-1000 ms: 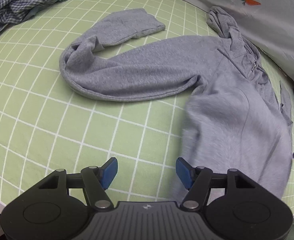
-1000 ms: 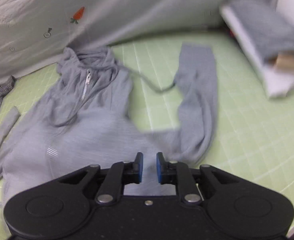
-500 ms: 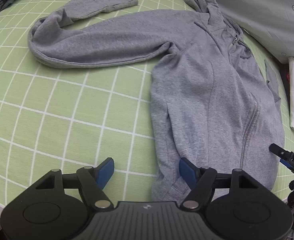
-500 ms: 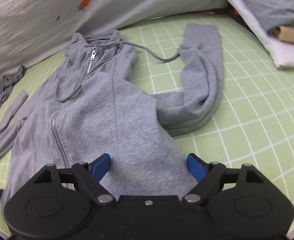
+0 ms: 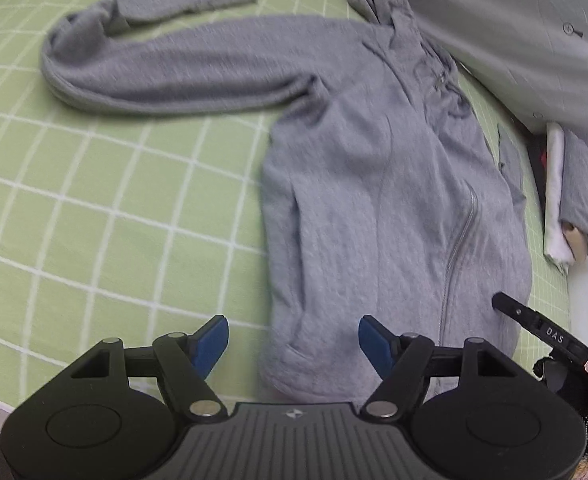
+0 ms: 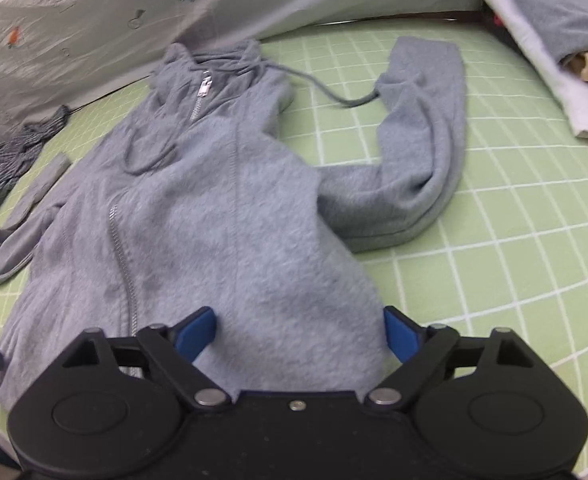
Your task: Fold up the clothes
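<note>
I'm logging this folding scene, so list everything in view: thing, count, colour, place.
hoodie: one, grey, spread flat, zipper up, sleeves bent
bedsheet: one, green with white grid, under the hoodie
quilt: one, pale with carrot prints, behind the hood
checked garment: one, dark, crumpled, sheet's edge
folded pile: one, white and grey, far corner
left hand-held gripper: black, blue pads, open over the hem
right hand-held gripper: same colours, just opened, hem between its pads

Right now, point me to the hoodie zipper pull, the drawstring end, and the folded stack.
zipper pull [image 6: 204, 89], right wrist view, on the metal tab at the collar.
drawstring end [image 6: 367, 98], right wrist view, on the loose cord tip beside the sleeve.
folded stack [image 6: 541, 52], right wrist view, on the white bottom layer.
</note>
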